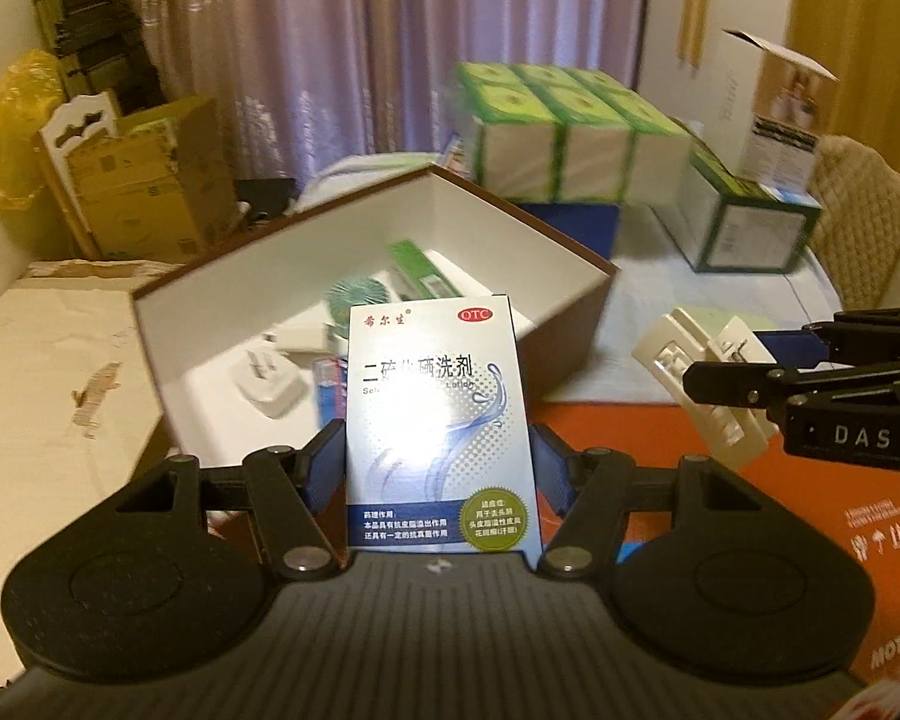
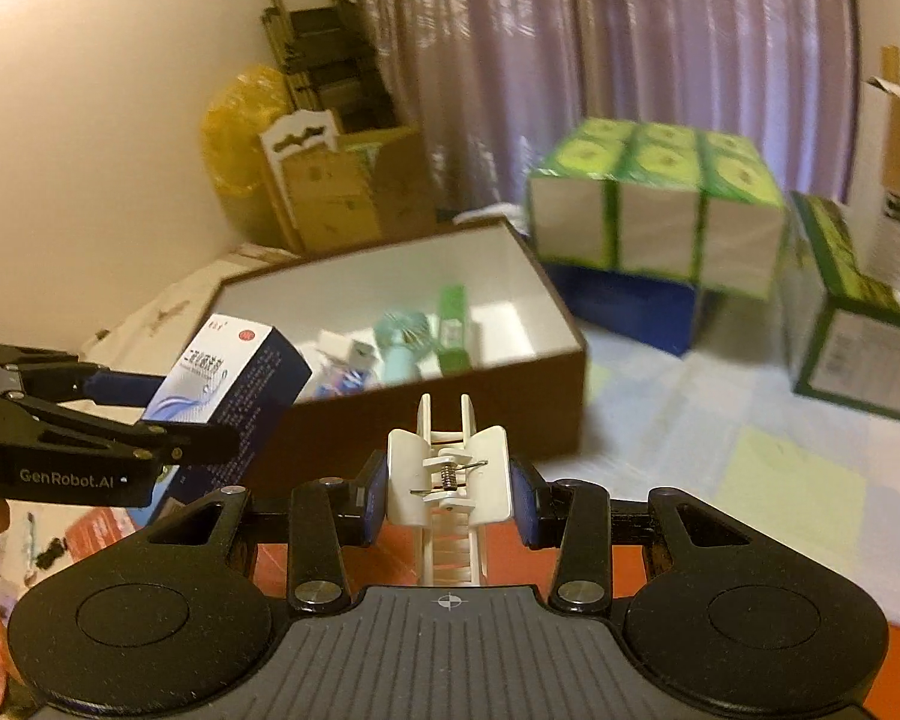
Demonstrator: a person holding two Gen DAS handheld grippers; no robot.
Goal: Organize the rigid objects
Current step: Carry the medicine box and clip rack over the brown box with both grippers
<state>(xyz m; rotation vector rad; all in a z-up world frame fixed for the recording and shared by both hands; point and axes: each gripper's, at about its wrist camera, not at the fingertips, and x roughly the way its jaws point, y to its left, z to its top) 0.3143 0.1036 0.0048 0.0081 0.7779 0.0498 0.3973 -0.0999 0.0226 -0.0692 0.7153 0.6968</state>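
My left gripper is shut on a blue-and-white medicine box, held upright just in front of an open brown box with a white inside. The same medicine box shows at the left of the right wrist view, near the brown box's front corner. My right gripper is shut on a white plastic clip, held in front of the brown box; the clip also shows in the left wrist view. Inside the brown box lie a white plug, a green fan and a green packet.
Stacked green-and-white cartons on a blue box stand behind the brown box. Another green carton and an open white carton are at the right. Cardboard boxes and a yellow bag fill the left corner.
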